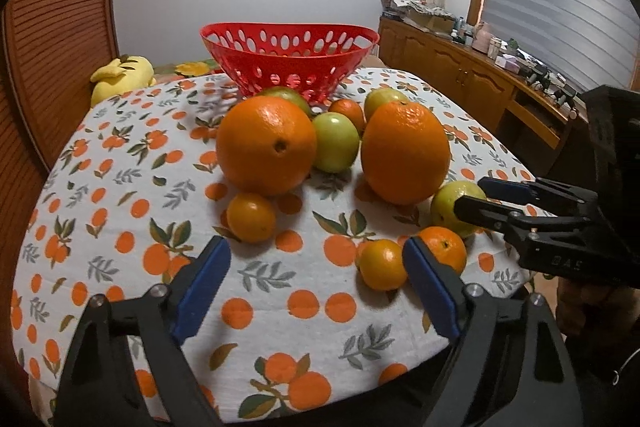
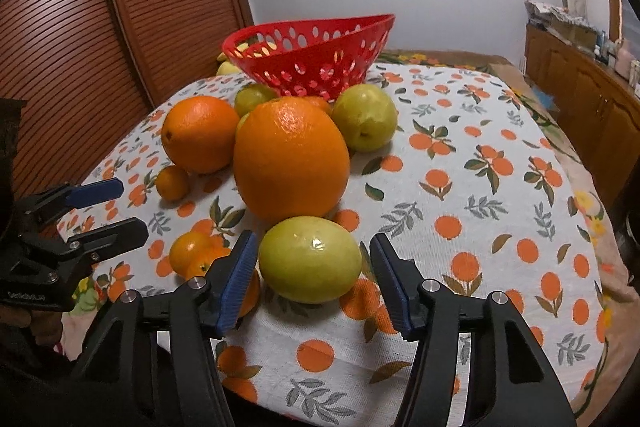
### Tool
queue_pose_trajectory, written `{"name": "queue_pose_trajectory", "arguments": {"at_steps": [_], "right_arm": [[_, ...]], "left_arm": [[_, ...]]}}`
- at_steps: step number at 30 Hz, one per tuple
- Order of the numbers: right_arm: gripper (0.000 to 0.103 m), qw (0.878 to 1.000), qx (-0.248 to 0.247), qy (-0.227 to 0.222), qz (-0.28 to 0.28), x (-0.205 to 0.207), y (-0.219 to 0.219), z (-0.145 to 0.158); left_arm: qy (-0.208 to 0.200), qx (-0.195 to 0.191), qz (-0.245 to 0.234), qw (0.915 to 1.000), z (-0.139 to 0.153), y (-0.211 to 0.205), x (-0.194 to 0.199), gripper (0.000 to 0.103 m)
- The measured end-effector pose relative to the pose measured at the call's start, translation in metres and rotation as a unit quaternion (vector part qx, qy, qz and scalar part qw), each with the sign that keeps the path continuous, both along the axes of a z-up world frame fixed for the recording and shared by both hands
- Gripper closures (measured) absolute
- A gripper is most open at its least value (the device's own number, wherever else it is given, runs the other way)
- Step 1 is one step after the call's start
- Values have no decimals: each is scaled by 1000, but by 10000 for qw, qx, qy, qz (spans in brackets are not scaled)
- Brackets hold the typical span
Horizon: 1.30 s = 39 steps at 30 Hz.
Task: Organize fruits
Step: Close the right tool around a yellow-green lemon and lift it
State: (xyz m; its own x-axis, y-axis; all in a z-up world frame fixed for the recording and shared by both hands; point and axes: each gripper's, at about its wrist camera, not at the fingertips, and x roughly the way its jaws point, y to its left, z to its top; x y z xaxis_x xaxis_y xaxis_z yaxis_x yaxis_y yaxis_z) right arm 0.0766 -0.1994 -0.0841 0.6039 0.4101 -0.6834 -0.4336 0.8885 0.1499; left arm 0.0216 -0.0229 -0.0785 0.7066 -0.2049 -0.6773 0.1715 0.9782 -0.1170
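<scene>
Straddling the green fruit (image 2: 309,259), the right gripper (image 2: 312,279) stands with jaws apart, pads just clear. Fruit's long axis runs left-right, near the table's near edge. The left gripper (image 1: 316,283) stands open over bare cloth; the red basket (image 2: 320,67) lies far.

Both cameras sit low over the near edge of the table (image 1: 120,227), each riding behind its own gripper and tilted down and forward toward the far wall. The left wrist view looks from the left, close to the fruit; the right wrist view stands to its right, closer still, it seems. Both share the red basket (image 1: 290,57) at the far side and the two big oranges (image 2: 290,157), and each catches the other gripper at its edge.
</scene>
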Motion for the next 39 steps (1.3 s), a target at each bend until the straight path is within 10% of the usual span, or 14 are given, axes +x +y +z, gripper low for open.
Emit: {"name": "queue_pose_trajectory", "arguments": {"at_steps": [20,23,39], "right_arm": [[49,9996,-53,-216,-194,-2,-24,10],[62,9994,-25,-289,-208,-3,-27,13],[53,9986,-171,-267,-416,-1,-40,6]], "left_arm": [[410,-239,-636,9968,-17,-23,6,54],[435,-320,-679,9962,-19,-23,7,57],[444,-399,-643,9961,-21,-20,13,71]]}}
